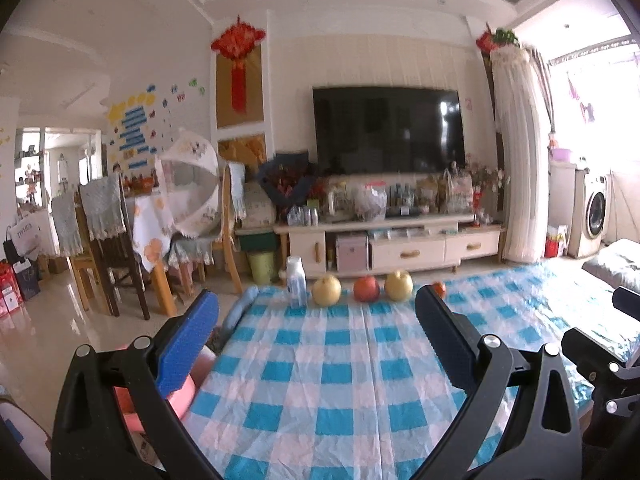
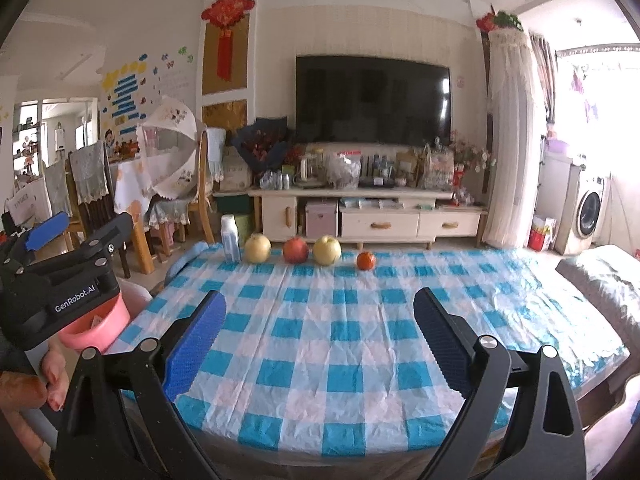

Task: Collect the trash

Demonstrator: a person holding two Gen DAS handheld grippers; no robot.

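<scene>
Blue-checked cloth covered the table (image 2: 360,344), and both hand-held grippers, left (image 1: 316,344) and right (image 2: 320,340), hovered released with nothing between their fingers. A pink bin (image 2: 100,324) sat just off the table's left edge. Fruit (image 2: 296,250) and a bottle (image 2: 231,238) lined the far edge.

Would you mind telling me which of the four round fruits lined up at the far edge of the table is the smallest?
The small orange-red fruit at the right end of the row; the two yellow ones and the red one are clearly bigger.
</scene>
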